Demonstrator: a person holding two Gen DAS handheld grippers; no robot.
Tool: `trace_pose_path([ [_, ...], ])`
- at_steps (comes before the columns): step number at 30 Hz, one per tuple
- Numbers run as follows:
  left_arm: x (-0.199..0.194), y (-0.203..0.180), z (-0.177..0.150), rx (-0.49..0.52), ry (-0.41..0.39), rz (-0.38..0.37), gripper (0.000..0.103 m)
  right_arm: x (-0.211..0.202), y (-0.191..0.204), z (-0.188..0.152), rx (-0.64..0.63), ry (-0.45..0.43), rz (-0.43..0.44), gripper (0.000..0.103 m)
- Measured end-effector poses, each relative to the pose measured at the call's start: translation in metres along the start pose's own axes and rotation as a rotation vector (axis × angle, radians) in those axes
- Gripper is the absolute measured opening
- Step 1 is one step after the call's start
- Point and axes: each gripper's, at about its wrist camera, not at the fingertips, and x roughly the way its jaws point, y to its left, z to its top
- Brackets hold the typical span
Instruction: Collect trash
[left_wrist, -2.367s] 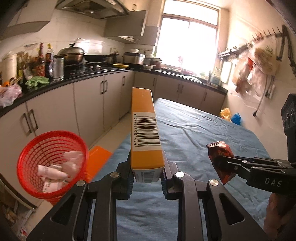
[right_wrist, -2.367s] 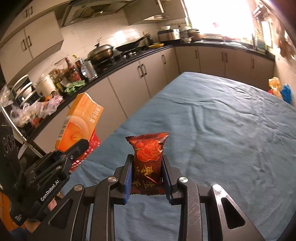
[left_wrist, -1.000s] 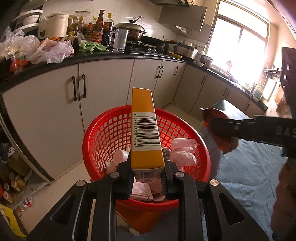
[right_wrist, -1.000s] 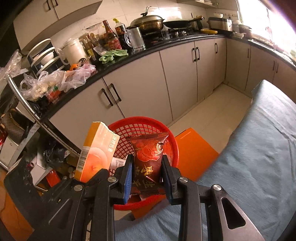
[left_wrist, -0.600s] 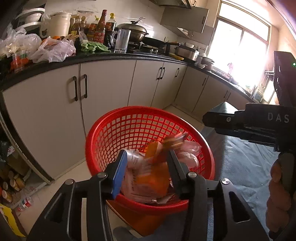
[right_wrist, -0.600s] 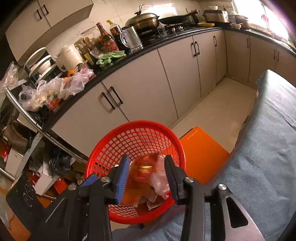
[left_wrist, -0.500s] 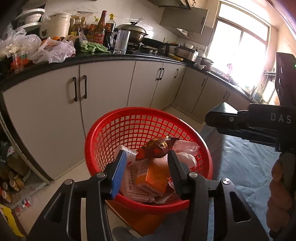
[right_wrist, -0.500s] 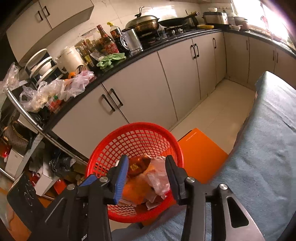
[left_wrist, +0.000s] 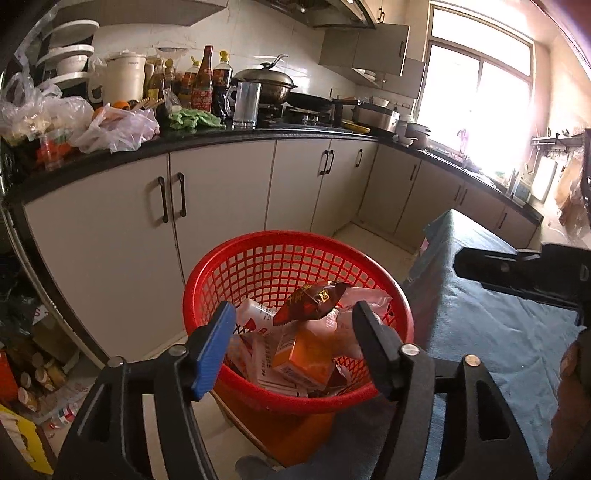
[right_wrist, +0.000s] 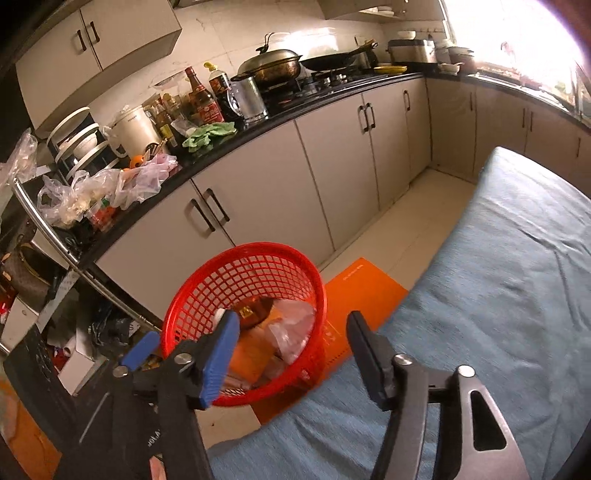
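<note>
Over the red basket (left_wrist: 280, 254) by the kitchen cupboards (left_wrist: 221, 192), the left gripper (left_wrist: 291, 345) is hanging with its jaws spread wide and nothing between them. Down inside the basket the orange box (left_wrist: 308, 356) is lying among crumpled wrappers, and the dark red snack packet (left_wrist: 314, 301) is resting on top of the heap. Beside it the right gripper (right_wrist: 291, 349) is hovering just as open above the edge of the blue-covered table (right_wrist: 498, 295), near the basket's rim
</note>
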Motion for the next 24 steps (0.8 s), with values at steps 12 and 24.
trace_pose_path([
  [12,-0.046,-0.027,-0.009,0.066,-0.066,0.107,0.097,-0.065,-0.013,-0.046,-0.017,-0.069,-0.087,0.087],
  [24,-0.088,-0.018,-0.036,0.049,-0.109,0.176,0.102,-0.146,-0.008,-0.111,-0.087,-0.212,-0.355,0.095],
])
